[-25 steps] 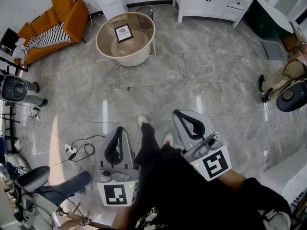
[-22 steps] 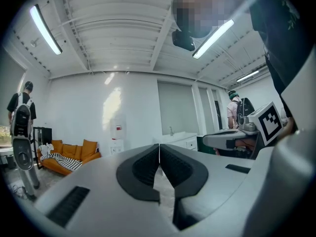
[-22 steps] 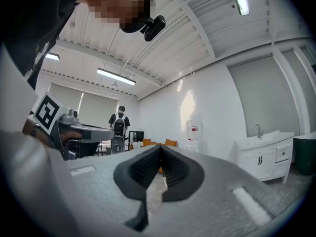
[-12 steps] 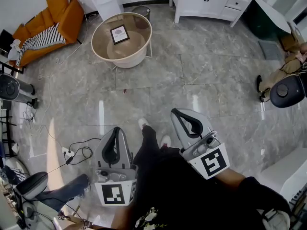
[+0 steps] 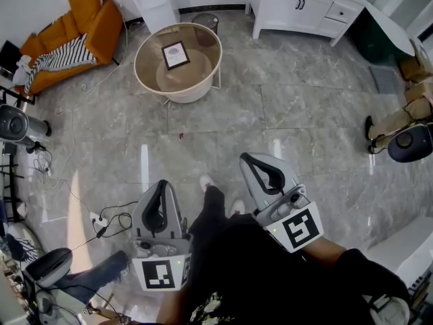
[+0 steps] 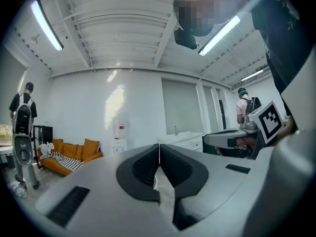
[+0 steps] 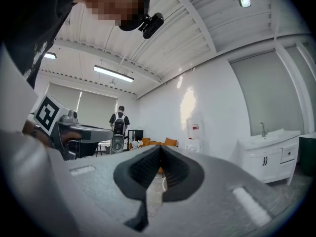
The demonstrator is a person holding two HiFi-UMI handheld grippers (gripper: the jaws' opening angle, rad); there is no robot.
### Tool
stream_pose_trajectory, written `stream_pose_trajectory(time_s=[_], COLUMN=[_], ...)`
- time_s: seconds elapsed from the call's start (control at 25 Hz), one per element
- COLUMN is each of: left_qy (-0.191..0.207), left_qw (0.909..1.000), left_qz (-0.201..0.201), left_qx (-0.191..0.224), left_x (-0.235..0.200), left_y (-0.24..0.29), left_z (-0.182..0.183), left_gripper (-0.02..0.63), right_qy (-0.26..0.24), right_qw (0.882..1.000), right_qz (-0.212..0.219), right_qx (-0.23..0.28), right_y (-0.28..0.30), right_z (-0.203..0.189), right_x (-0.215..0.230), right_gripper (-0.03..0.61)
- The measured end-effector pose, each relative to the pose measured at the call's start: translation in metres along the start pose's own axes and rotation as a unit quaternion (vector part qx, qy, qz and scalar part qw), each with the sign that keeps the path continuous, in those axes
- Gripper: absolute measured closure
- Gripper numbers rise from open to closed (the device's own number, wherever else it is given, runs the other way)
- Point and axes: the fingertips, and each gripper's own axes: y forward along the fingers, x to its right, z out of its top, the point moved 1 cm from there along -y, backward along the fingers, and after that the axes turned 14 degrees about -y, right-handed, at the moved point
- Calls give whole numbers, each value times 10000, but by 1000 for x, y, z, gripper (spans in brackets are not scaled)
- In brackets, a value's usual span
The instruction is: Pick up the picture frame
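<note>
- The round table (image 5: 177, 95) stands well apart across the floor, so the whole approach is left to do.
- The left gripper (image 5: 164, 185) and right gripper (image 5: 247, 159) both have their jaws together and hold nothing.
- The picture frame (image 5: 175, 55) lies flat on the table, not yet picked up.

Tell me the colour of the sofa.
Orange; the sofa shows best in the head view.

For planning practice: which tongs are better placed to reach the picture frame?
Left, probably: the picture frame lies nearly straight ahead of the left tongs, while the right tongs sit off to its side. Both are shut, empty and far away.
</note>
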Motion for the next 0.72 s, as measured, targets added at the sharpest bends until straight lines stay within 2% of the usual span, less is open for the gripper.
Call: stream_pose_trajectory(time_s=[0.36,0.72], left_qy=[-5,-119], left_qw=[9998,9998], left_qz=[111,-7], left_qx=[138,163], left_x=[-63,-131], left_y=[33,62], left_z=[23,20], left_gripper=[595,595], right_qy=[-65,-187], right_qw=[9999,9998], right_qz=[13,-15], right_qx=[80,-59], right_y=[72,136], right_z=[14,10], right_x=[6,-8], right_gripper=[581,581])
